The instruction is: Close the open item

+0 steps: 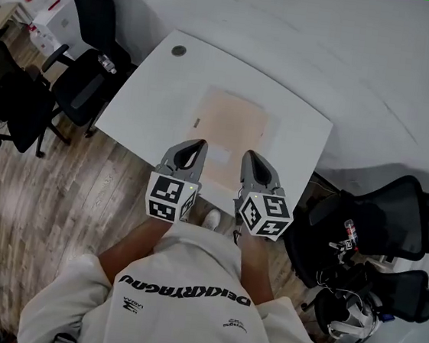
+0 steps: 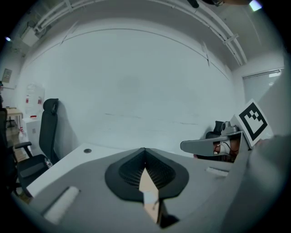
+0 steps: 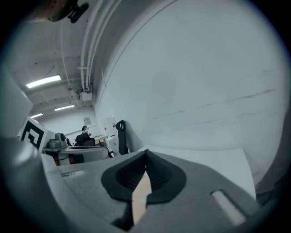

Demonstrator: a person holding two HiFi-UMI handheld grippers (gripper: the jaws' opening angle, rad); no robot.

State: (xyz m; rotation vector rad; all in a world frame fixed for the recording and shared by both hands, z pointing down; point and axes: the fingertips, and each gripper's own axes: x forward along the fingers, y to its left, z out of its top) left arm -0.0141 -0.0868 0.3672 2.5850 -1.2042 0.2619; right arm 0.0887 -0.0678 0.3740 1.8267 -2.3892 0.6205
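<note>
1. The fingers (image 2: 125, 175) of the left gripper (image 1: 199, 145) were pressed together, tips meeting, with nothing pinched. A tan sliver showed through the slot behind the tips. It was judged to be the item lying below, not a held object.
2. The fingers (image 3: 166, 175) of the right gripper (image 1: 249, 155) were likewise pressed together and empty, with the same tan sliver visible behind the tips.
3. The tan item (image 1: 231, 126) lay flat on the white surface (image 1: 154, 91), towards its near edge. In the head view the 2 grippers overlapped the item's near part, and neither was seen to touch it.
4. Progress: no raised flap, lid or cover was visible on the tan item, and it presented as 1 flat sheet-like shape. On that evidence the closing was judged done or very nearly done. What kind of item it was could not be determined, nor could a fully seated edge be confirmed.
5. Pose: the 2 grippers were held side by side, slightly apart, over the near edge of the surface. Both pointed forward and a little downward towards the wall (image 2: 136, 82). The forearms reached out from the body, with the marker cubes (image 1: 171, 196) nearest the person.
</note>
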